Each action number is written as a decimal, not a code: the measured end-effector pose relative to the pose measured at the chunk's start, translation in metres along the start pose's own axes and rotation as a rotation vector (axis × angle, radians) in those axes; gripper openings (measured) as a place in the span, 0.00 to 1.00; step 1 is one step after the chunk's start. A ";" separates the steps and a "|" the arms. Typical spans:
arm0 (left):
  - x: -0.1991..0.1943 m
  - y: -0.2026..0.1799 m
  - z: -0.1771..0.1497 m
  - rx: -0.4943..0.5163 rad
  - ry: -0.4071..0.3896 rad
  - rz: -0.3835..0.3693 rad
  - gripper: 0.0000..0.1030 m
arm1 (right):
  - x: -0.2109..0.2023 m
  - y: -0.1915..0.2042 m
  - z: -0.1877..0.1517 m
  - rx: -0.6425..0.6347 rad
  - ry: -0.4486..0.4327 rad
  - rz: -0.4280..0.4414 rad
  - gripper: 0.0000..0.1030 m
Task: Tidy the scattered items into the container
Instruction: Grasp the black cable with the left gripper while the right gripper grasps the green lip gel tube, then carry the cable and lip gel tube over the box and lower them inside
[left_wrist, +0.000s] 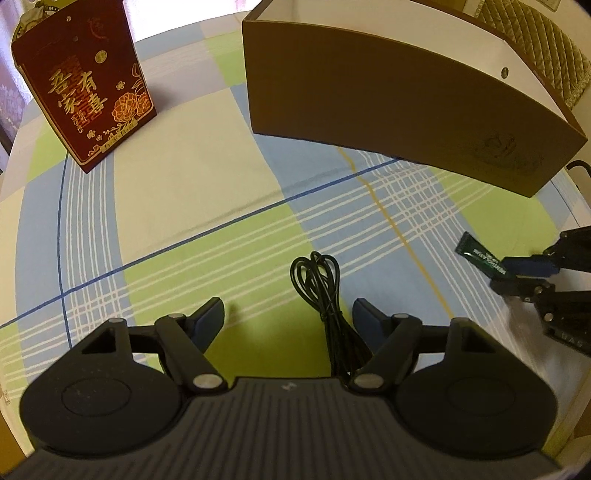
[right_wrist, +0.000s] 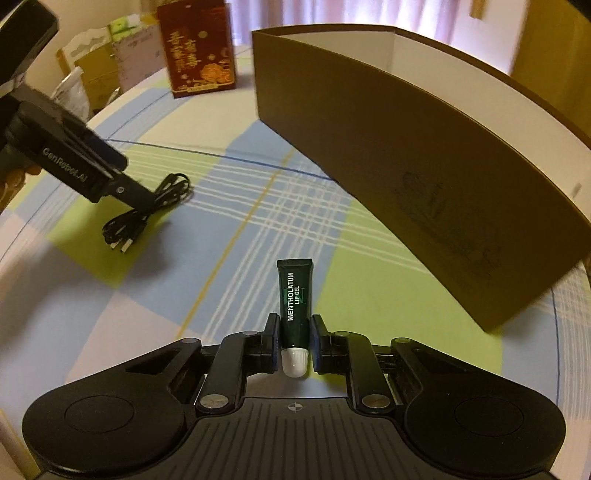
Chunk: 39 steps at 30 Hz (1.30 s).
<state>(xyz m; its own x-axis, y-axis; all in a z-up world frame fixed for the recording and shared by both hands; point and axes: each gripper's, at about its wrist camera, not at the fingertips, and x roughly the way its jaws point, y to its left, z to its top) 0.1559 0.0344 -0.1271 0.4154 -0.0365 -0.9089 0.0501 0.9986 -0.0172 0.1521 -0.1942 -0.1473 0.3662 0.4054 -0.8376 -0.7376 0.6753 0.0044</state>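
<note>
**Lip gel clamped, cable on cloth**

Your right gripper (right_wrist: 294, 341) is clamped on the lip gel tube (right_wrist: 295, 295), cap toward you. Brown container (right_wrist: 406, 155) at 1 o'clock, wall facing you. Left gripper (left_wrist: 288, 321) is spread, straddling the black cable (left_wrist: 325, 295). Red gift box (left_wrist: 85, 85) at 10 o'clock.

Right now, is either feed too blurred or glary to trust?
Left wrist view: window glare whitens the tablecloth's far edge, and the right hand-held gripper is motion-blurred at the frame's edge. Right wrist view: the lip gel tube is sharp; fisheye bows the brown box.
</note>
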 end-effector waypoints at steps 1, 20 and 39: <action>0.000 0.000 -0.001 -0.001 0.000 -0.002 0.70 | -0.001 -0.001 -0.002 0.017 0.003 -0.011 0.18; 0.022 -0.028 0.006 0.042 -0.022 0.000 0.37 | -0.039 -0.043 -0.039 0.266 0.010 -0.152 0.18; 0.000 -0.085 -0.039 0.108 -0.049 -0.122 0.17 | -0.057 -0.046 -0.062 0.255 0.000 -0.115 0.18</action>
<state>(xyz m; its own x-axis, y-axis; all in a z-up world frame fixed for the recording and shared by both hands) 0.1159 -0.0494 -0.1417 0.4436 -0.1620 -0.8814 0.1997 0.9767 -0.0790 0.1300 -0.2867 -0.1337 0.4396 0.3168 -0.8405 -0.5246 0.8501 0.0460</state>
